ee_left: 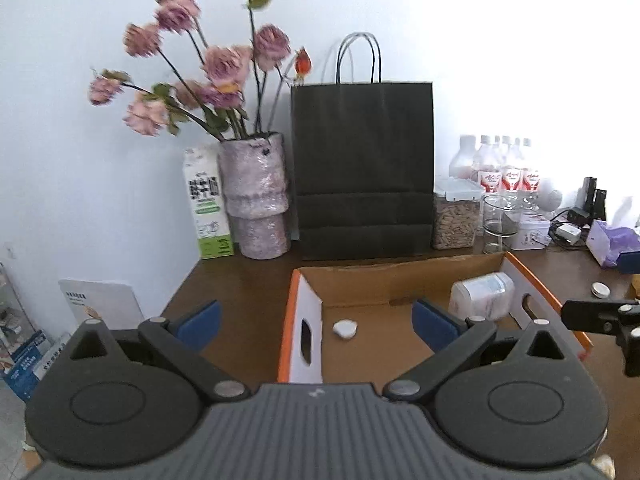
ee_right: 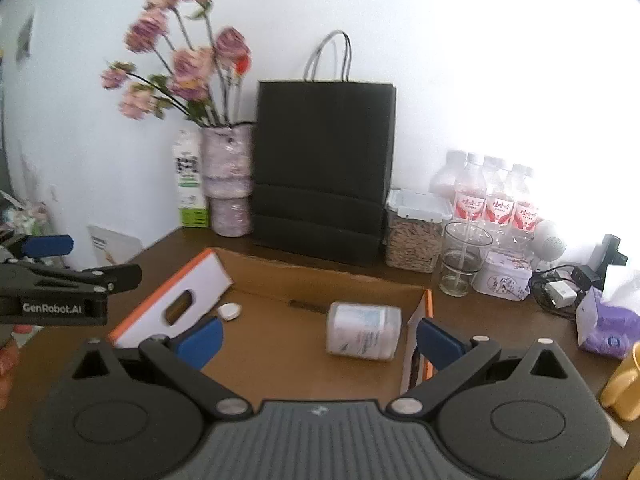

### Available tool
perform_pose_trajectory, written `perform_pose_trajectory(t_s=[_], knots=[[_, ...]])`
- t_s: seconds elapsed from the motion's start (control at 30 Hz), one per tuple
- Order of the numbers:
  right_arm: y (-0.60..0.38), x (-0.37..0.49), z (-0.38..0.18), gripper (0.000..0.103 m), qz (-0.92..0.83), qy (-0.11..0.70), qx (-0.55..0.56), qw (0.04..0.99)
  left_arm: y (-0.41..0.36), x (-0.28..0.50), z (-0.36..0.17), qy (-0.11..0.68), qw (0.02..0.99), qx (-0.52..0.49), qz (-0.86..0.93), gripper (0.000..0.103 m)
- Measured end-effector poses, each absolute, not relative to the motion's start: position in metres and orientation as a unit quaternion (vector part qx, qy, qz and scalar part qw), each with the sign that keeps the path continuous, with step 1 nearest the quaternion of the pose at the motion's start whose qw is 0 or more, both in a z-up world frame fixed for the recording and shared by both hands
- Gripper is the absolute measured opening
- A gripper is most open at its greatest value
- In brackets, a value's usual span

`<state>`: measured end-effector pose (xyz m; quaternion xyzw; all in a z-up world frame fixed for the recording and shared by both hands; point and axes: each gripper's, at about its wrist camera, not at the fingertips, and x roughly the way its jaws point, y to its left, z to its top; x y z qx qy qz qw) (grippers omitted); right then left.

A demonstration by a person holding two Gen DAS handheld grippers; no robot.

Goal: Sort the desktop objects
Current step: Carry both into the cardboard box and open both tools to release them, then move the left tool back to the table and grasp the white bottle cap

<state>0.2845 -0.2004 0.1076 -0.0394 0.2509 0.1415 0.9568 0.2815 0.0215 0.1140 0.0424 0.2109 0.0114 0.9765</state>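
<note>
An open cardboard box (ee_left: 352,274) with orange and white sides sits on the brown desk; it also shows in the right wrist view (ee_right: 320,276). Inside lie a white plastic jar (ee_left: 482,295) on its side, which also shows in the right wrist view (ee_right: 363,331), and a small white cap (ee_left: 345,328), seen again in the right wrist view (ee_right: 229,311). My left gripper (ee_left: 316,322) is open and empty above the box's near left wall. My right gripper (ee_right: 318,340) is open and empty above the box, the jar between its fingers' line of sight.
At the back stand a milk carton (ee_left: 208,204), a flower vase (ee_left: 258,200), a black paper bag (ee_left: 362,168), a seed container (ee_left: 456,218), a glass (ee_left: 498,220), water bottles (ee_left: 508,172) and a tin (ee_left: 530,234). A tissue box (ee_right: 604,322), cables (ee_right: 560,288), a small lid (ee_left: 601,289) and a yellow cup (ee_right: 622,384) lie right.
</note>
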Motion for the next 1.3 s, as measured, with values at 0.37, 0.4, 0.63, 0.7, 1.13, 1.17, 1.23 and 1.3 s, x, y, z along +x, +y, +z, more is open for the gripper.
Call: perform_pose_trajectory(t_s=[0.37,0.4,0.63,0.7,1.13,1.17,1.23,1.3], knots=[[-0.217,0.178,0.056,0.103,0.137,0.259,-0.023,0.956,0.031,0.183,0.066,0.207,0.978,0.031,0.015,0.103],[-0.217,0.171,0.051,0.103,0.134,0.261,-0.024,0.956,0.032,0.176,0.061,0.21,0.977,0.028,0.014,0.103],[-0.214,0.136,0.023,0.103,0.122,0.276,-0.022,0.953,0.028,0.14,0.036,0.219,0.975,0.026,0.013,0.103],[-0.212,0.131,0.017,0.103,0.122,0.281,-0.023,0.952,0.027,0.133,0.031,0.224,0.974,0.025,0.012,0.103],[-0.207,0.107,-0.015,0.103,0.117,0.292,-0.02,0.949,0.021,0.107,-0.007,0.261,0.965,0.028,0.014,0.103],[-0.206,0.105,-0.018,0.103,0.117,0.295,-0.02,0.948,0.021,0.105,-0.01,0.264,0.964,0.029,0.013,0.103],[-0.206,0.103,-0.023,0.103,0.117,0.301,-0.019,0.946,0.02,0.103,-0.014,0.27,0.962,0.031,0.01,0.103],[-0.205,0.101,-0.025,0.103,0.117,0.304,-0.02,0.945,0.02,0.1,-0.016,0.273,0.962,0.033,0.008,0.103]])
